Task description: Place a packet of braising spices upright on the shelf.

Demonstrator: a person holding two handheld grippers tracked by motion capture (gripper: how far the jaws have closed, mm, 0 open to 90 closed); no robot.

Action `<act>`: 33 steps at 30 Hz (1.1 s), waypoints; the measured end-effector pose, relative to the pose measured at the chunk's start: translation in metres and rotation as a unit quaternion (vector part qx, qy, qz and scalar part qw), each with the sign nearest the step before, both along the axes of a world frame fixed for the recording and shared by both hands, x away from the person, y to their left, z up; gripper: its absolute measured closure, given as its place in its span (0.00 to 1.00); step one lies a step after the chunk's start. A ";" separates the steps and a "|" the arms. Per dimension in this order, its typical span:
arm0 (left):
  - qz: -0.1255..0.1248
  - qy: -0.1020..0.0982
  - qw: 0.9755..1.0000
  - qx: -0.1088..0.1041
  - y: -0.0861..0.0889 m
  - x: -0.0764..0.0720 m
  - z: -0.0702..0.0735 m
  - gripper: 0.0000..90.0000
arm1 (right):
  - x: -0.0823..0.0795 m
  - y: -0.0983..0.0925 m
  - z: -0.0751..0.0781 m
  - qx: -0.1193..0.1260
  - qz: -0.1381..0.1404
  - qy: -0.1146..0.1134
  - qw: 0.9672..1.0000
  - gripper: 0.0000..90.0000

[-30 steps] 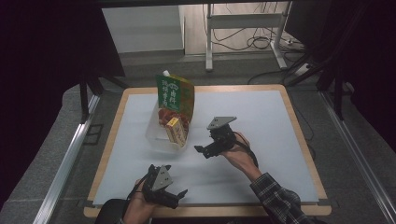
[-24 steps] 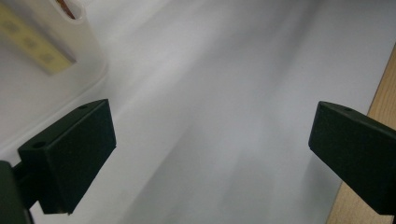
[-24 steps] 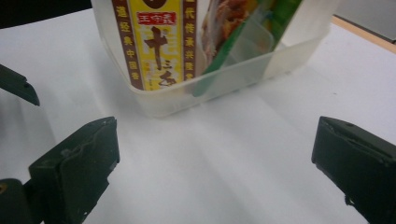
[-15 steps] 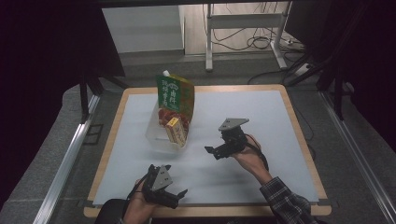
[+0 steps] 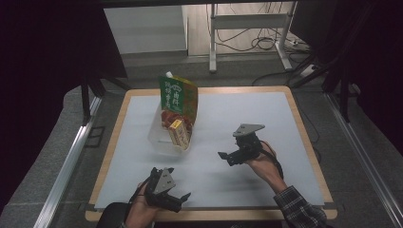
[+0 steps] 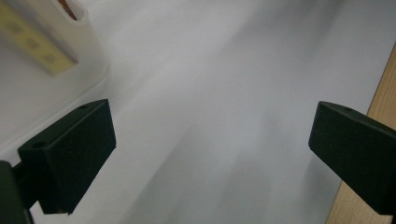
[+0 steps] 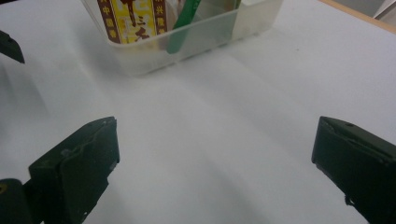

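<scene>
A clear plastic container (image 5: 161,140) stands left of centre on the white mat. A green pouch (image 5: 177,97) stands upright in it, with a yellow box (image 5: 178,133) leaning in front. My right gripper (image 5: 227,154) hovers to the container's right, open and empty, its jaws pointing left at it. From the right gripper view (image 7: 215,163) I see the container (image 7: 219,32), the yellow box (image 7: 133,18) and the green pouch (image 7: 187,18) ahead. My left gripper (image 5: 172,186) rests near the front edge, open and empty (image 6: 210,154), with the container wall (image 6: 70,51) at the upper left.
The white mat (image 5: 237,109) covers a table with a wooden border (image 5: 304,142). The border (image 6: 383,102) lies just right of my left gripper. One jaw of the left gripper (image 7: 9,46) pokes in at the far left. Metal rails run along both sides of the table.
My right gripper has drawn back to the right, away from the container, and stays open. The left gripper and the container's contents have not moved.
</scene>
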State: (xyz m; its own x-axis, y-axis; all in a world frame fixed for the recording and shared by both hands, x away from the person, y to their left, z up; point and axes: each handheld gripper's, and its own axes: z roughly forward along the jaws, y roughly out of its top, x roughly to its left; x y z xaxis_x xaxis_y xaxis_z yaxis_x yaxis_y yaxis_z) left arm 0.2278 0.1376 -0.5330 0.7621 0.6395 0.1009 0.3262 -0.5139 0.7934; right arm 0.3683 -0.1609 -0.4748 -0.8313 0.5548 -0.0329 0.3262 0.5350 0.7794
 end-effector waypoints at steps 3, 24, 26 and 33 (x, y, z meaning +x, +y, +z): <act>0.000 0.000 1.000 0.000 0.000 0.000 0.000 0.00 | -0.003 -0.007 0.000 0.000 -0.004 -0.007 1.000 0.01; 0.000 0.003 1.000 -0.002 0.000 0.000 0.000 0.00 | -0.026 -0.049 -0.004 -0.002 -0.029 -0.026 0.999 0.01; 0.000 0.003 1.000 -0.003 0.001 0.000 0.000 0.00 | -0.028 -0.053 -0.004 -0.002 -0.033 -0.025 0.999 0.01; 0.000 0.004 1.000 -0.002 0.000 0.001 0.000 0.00 | -0.036 -0.070 -0.009 -0.001 -0.047 -0.019 0.999 0.01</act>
State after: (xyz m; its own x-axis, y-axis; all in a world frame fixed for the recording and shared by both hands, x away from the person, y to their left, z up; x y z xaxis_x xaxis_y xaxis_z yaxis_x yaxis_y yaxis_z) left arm 0.2284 0.1379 -0.5335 0.7628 0.6401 0.0920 0.3333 -0.5111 0.7922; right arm 0.3322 -0.2313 -0.4842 -0.7733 0.6307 -0.0648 0.3448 0.5041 0.7918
